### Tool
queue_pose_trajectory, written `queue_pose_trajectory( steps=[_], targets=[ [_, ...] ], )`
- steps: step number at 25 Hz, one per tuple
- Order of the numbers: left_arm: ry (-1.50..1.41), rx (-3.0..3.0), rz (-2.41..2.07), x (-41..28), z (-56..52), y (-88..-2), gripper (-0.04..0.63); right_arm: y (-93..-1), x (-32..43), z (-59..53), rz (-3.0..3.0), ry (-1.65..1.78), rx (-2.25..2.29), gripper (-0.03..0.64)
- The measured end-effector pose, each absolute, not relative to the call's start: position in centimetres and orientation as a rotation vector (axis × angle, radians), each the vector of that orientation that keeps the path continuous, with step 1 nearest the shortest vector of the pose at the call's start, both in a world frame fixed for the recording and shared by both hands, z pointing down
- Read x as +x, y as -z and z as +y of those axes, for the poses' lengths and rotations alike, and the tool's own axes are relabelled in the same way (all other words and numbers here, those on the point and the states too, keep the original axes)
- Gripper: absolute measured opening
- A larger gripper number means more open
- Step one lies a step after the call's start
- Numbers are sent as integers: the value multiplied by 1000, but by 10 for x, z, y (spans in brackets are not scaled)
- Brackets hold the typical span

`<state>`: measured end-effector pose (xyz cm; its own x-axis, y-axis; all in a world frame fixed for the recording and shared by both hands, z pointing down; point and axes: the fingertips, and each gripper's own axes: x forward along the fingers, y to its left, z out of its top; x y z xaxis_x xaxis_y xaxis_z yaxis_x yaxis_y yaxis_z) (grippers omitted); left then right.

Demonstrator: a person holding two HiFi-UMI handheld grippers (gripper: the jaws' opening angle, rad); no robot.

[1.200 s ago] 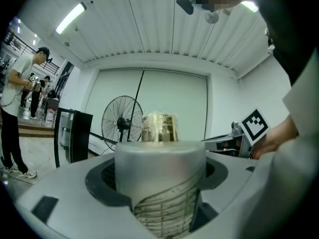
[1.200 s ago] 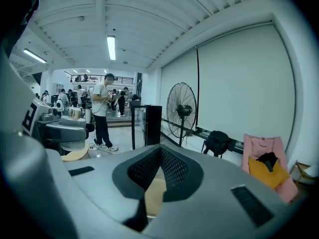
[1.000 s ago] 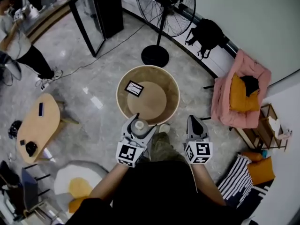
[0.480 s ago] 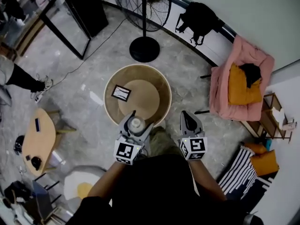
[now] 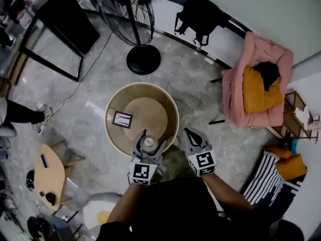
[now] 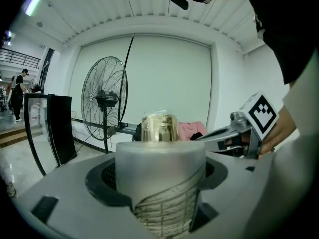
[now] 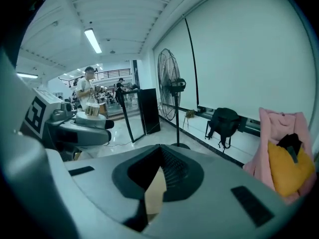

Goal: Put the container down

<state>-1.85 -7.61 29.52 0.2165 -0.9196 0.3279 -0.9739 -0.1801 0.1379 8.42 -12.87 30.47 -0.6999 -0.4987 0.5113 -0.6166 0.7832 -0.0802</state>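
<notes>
While the left gripper [image 5: 148, 146] grasped the frosted cylindrical container with a ribbed lower wall and a gold foil cap [image 6: 160, 169], its 2 jaws pressed against the vessel's sides and the vessel stood upright between them. Seen from the head view, the container lay over the near rim of the round tan wooden table [image 5: 150, 112]. A small dark-framed card [image 5: 122, 119] rested on the left part of the table's top. Whether the container touched the table could not be told. The right gripper [image 5: 189, 133] was just beside the left one, its jaws clenched together with nothing between them; only a sliver of tan surface showed through the slot beneath. Beyond the table stood a black pedestal fan [image 5: 131, 19] on a round base, with a black backpack [image 5: 198, 13] against the wall. A pink armchair [image 5: 235, 99] carrying a yellow cushion [image 5: 259, 90] stood at the right, well apart from the table. A small wooden side table [image 5: 50, 169] was at the lower left.
</notes>
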Motion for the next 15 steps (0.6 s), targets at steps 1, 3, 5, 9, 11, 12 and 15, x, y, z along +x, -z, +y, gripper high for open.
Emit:
queue_pose_trajectory(
  steps=[1,3,5,9,11,12,15],
  targets=[
    [-244,2182,-1775,-16,-83,-298,351,-310,87,-132,-2492,-347,837,21],
    [-253,2200,-1766,-16,-96,-304,351,-317,87,-141,-2475,-353,861,21],
    [-257,2219,-1739,-25,-108,-314,351,-325,77,-149,-2462,-353,901,21],
    [-256,2217,-1682,-40,-122,-356,351,-347,59,-173,-2453,-314,979,21],
    [-295,2276,-1619,-37,-127,-382,351,-362,60,-181,-2448,-315,1049,21],
    [-328,2318,-1584,-33,-128,-398,351,-374,62,-182,-2441,-330,1080,21],
    [-438,2382,-1486,-21,-128,-454,351,-415,74,-183,-2430,-374,1143,23]
  ],
)
